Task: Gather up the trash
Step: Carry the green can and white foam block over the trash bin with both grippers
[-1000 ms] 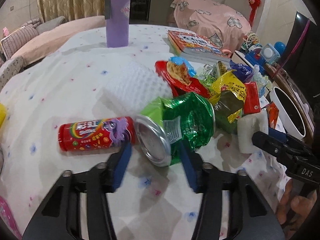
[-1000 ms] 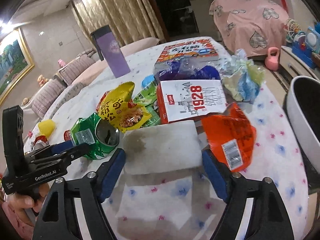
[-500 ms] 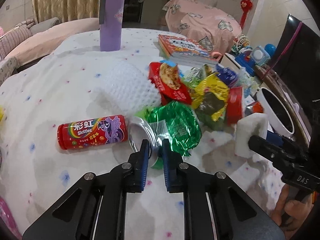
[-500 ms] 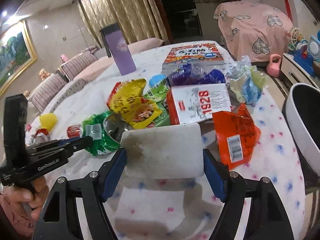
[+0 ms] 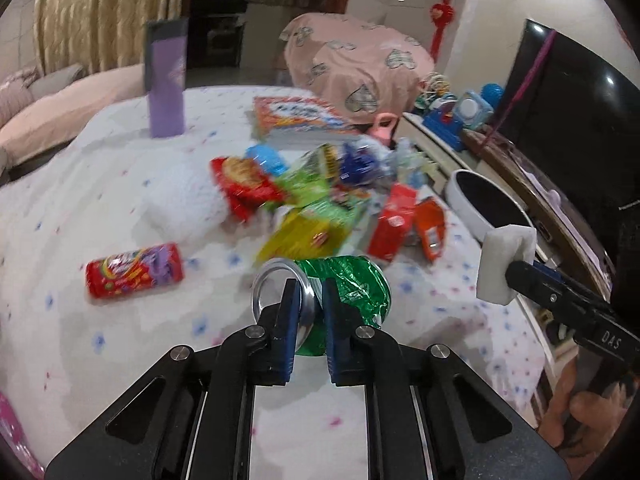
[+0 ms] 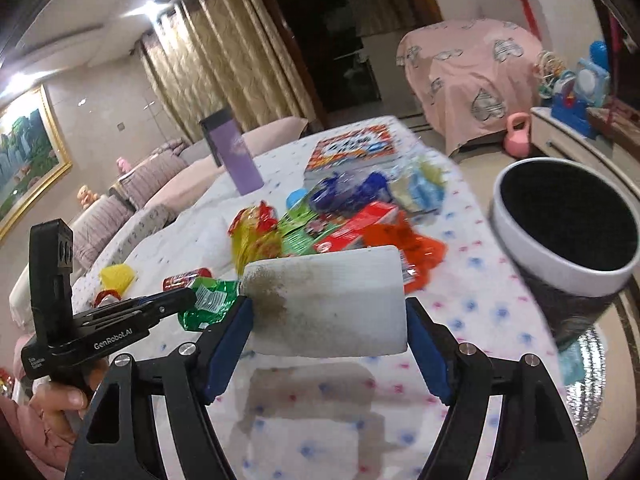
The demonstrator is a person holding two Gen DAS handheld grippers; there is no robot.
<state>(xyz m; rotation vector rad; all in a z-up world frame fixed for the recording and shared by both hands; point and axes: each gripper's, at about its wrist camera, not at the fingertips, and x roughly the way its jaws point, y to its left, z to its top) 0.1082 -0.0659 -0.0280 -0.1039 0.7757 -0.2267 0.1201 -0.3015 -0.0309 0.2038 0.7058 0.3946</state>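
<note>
My left gripper (image 5: 307, 312) is shut on the rim of a crushed green can (image 5: 348, 288) and holds it above the table; it also shows in the right wrist view (image 6: 208, 304). My right gripper (image 6: 328, 320) is shut on a dirty white foam block (image 6: 328, 304) and holds it in the air, also visible in the left wrist view (image 5: 502, 266). A white trash bin (image 6: 560, 224) with a dark inside stands at the right beside the table (image 5: 486, 204). A heap of snack wrappers (image 5: 320, 204) lies mid-table.
A red Skittles tube (image 5: 134, 270) lies left of the can. A white foam net (image 5: 184, 196), a purple bottle (image 5: 166, 80) and a book (image 5: 296, 120) sit further back. A yellow wrapper (image 6: 118, 276) lies at the table's left. Toys and a TV stand at the right.
The left gripper closed on the can's rim and lifted it off the table. The right gripper raised the foam block and moved toward the bin.
</note>
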